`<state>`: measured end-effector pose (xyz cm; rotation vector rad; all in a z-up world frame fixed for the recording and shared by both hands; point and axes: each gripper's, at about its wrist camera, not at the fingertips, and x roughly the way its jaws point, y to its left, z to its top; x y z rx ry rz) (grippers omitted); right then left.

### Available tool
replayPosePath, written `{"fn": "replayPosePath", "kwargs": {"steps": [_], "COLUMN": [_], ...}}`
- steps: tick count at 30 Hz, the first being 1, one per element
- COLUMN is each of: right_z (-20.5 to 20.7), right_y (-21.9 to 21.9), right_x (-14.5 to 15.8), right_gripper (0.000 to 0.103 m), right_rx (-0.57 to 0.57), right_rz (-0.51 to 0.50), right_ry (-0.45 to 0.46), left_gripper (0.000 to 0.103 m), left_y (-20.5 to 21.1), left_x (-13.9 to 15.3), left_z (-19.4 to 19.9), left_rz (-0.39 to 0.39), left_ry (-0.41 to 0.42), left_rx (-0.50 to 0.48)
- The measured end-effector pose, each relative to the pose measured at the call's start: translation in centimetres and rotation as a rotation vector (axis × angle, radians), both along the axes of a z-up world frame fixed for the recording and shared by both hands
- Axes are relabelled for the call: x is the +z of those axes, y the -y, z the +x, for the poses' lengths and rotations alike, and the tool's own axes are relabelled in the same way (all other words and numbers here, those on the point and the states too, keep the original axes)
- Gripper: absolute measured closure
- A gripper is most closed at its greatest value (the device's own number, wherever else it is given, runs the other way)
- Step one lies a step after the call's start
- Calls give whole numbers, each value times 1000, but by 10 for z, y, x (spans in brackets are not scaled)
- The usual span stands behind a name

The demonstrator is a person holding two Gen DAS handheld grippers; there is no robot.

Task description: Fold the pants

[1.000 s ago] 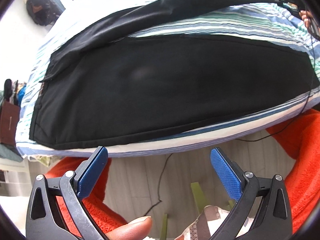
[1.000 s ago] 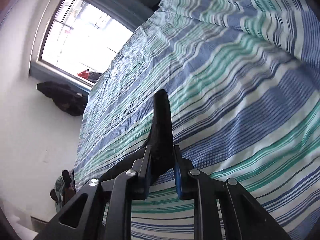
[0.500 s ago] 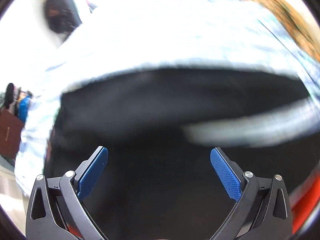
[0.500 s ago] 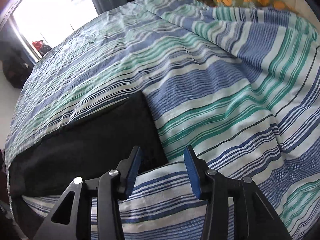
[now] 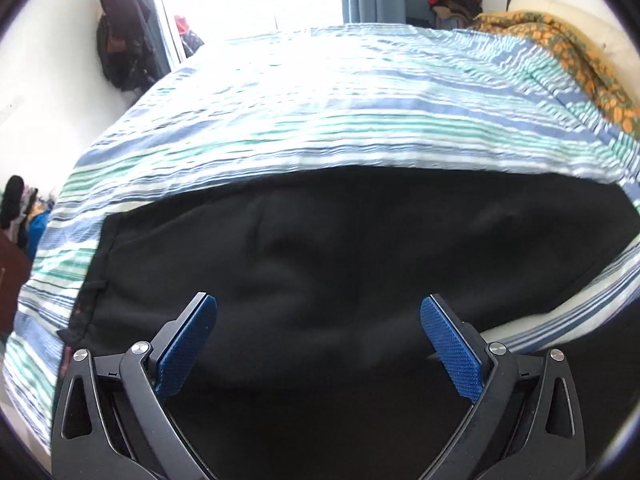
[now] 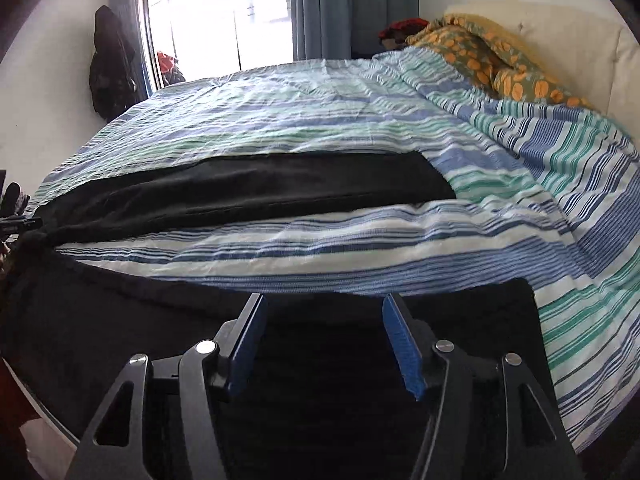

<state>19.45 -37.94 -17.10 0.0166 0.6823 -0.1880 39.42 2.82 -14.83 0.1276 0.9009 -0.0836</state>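
— Released a second ago from the right claw (image 6: 322,344), the black pants (image 5: 360,264) are now seen lying on the striped bedspread (image 5: 320,120); that claw's jaws have just been opening, and nothing is pinched between them.

— And the left claw (image 5: 319,344)?

— It has been carried in from beyond the bed's edge and is held low over the dark cloth, its blue pads (image 5: 188,344) spread wide and empty.

— Where are the pants placed?

— Along the near side of the bed, lengthwise. From the right wrist view, one black band is seen on top and another lower, toward the bed's edge, with a strip of bedspread between them; the orange-patterned blanket (image 6: 492,60) is well apart, at the head end.

— How is the cloth expected to handle?

— As light, soft and limp, it is judged; sagging and creasing are to be expected. A hold at the waistband corners or the leg hems is suggested, both layers taken together.
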Motion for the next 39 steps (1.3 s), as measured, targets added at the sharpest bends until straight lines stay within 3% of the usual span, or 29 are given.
{"fn": "replayPosePath", "kwargs": {"steps": [2,5,6,8,10,13,18,24,27,29,32,34,36,39], "right_z": [3,16,14,5,-1,-5,-9,-19,-27,-33,-47,-54,-57,-47], "right_y": [0,20,26,31,29,29,51,88,111,125,141,148,147,121], "right_x": [-1,-20,-27,-32,-28,-26,-22,-12,-9,-7,-3,-2,-1,-2], "right_gripper": [28,28,28,27,28,28,28,28,28,28,28,28,27,27], "right_rx": [-32,-68,-89,-96,-73,-53,-59,-140,-203,-246,-315,-330,-296,-92], "right_rz": [-35,68,109,149,123,87,175,239,300,330,355,391,440,498], "right_ry": [13,-58,-73,-56,-42,-42,3,68,99,121,160,186,202,166], "left_gripper": [1,1,1,1,1,1,1,1,1,3,5,5,4,2], "left_y": [30,84,102,141,193,276,395,544,588,596,575,540,493,426], "left_x": [-13,-59,-60,-53,-56,-64,-68,-67,-62,-54,-22,2,19,0], "left_z": [21,58,62,69,77,86,108,101,93,93,77,42,-8,-70], "left_rz": [8,76,98,62,63,140,65,76,72,83,-47,-137,-167,-112], "left_ry": [-49,-252,-239,-223,-253,-223,-226,-166,-157,-146,-199,-196,-174,-186], "left_rx": [-43,-126,-119,-205,-318,-445,-532,-690,-717,-694,-693,-706,-743,-741]}}
